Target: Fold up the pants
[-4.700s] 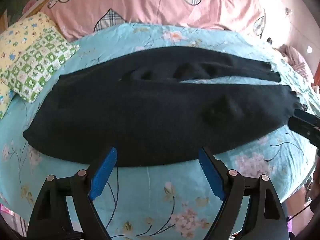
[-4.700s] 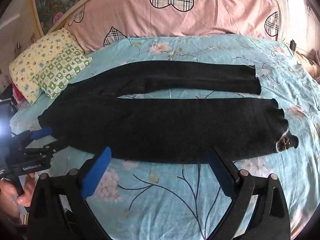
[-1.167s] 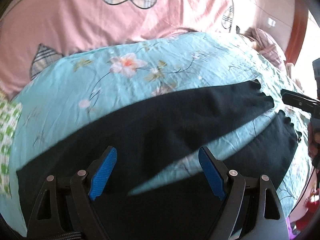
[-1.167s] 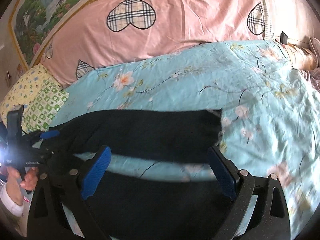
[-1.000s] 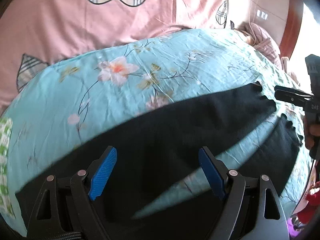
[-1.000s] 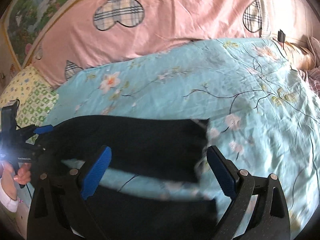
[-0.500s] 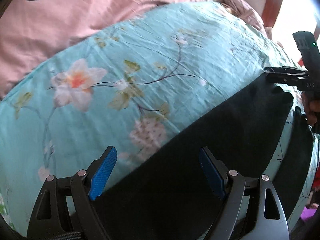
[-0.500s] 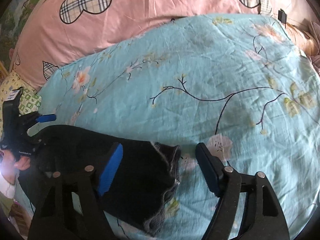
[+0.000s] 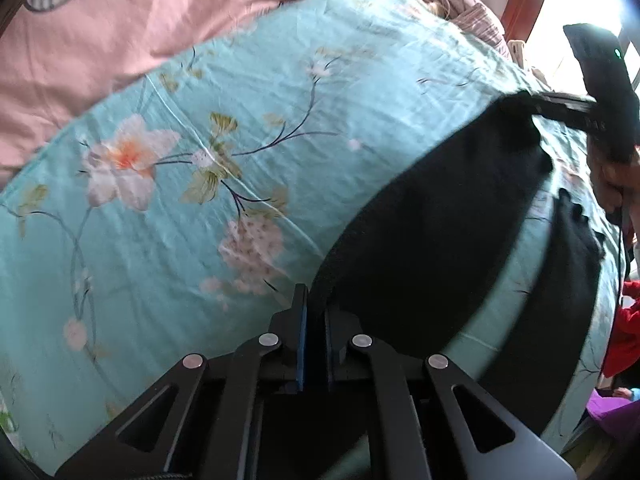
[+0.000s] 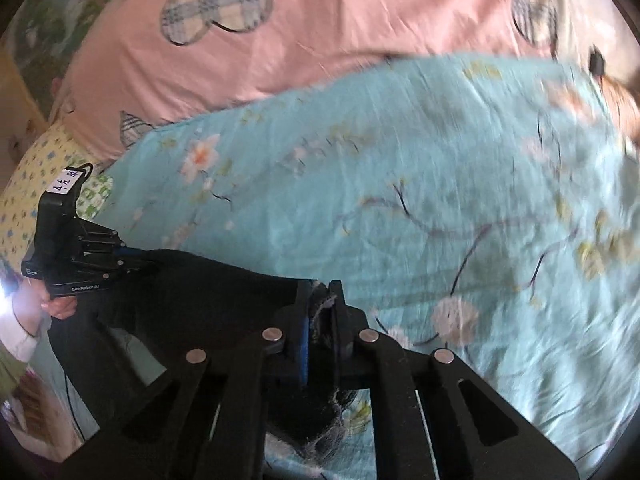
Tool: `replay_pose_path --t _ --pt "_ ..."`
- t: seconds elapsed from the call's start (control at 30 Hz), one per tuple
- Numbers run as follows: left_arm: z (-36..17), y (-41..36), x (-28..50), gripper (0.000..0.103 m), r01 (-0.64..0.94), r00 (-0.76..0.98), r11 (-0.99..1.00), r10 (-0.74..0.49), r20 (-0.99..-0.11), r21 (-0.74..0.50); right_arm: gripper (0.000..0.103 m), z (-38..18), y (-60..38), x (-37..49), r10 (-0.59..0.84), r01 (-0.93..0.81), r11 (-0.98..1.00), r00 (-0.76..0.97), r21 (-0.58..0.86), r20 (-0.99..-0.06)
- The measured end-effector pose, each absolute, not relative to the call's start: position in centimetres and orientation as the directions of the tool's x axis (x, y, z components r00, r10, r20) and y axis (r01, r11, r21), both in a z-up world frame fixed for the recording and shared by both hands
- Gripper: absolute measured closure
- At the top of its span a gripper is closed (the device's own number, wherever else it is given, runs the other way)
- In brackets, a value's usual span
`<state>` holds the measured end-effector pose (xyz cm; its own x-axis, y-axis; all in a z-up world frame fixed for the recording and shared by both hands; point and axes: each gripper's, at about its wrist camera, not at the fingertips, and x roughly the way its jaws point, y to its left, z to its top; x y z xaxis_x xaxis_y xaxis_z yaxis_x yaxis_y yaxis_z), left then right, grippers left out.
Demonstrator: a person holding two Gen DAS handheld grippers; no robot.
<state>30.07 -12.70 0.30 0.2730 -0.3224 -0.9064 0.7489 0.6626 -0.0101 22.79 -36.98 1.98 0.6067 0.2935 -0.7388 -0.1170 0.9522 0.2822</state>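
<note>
The black pants [image 9: 432, 232] lie on the floral turquoise bedsheet [image 9: 200, 152]. My left gripper [image 9: 314, 312] is shut on the far edge of the pants near the waist end. My right gripper [image 10: 320, 304] is shut on the cuff of the far pant leg [image 10: 224, 292]. In the left wrist view the right gripper [image 9: 560, 108] shows at the far right, pinching the cuff. In the right wrist view the left gripper [image 10: 132, 260] shows at the left, holding the other end. The near leg [image 9: 572, 280] lies below the held one.
A pink quilt with plaid hearts [image 10: 320, 32] lies along the head of the bed. A yellow and green patterned pillow [image 10: 36, 184] sits at the left. A wooden bed frame post [image 9: 532, 4] stands at the right in the left wrist view.
Both grippers dropped to the far pant leg and closed: the left on its edge near the waist, the right on its cuff. Half a second ago both were open.
</note>
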Motion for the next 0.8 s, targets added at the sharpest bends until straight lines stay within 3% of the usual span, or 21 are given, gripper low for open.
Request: replay_pose_path --t 0.23,0.43,0.8 --pt "3.9 -11.7 24.5 0.099 0.735 0.299 0.676 -0.390 -0.871 -0.051 0.094 5.9 -37.2 20.7 0.327 -0.237 0.945 0.678 0.225 -0.658" --pt "4.0 -11.2 19.4 0.099 0.730 0.285 0.678 -0.418 -0.863 -0.088 0.094 6.5 -36.9 17.3 0.366 -0.323 0.927 0.678 0.189 -0.637" --pt "1.7 -10.1 13.0 0.099 0.716 0.240 0.680 -0.453 -0.859 -0.158 0.094 4.4 -37.3 10.2 0.417 -0.444 0.885 0.623 0.139 -0.662"
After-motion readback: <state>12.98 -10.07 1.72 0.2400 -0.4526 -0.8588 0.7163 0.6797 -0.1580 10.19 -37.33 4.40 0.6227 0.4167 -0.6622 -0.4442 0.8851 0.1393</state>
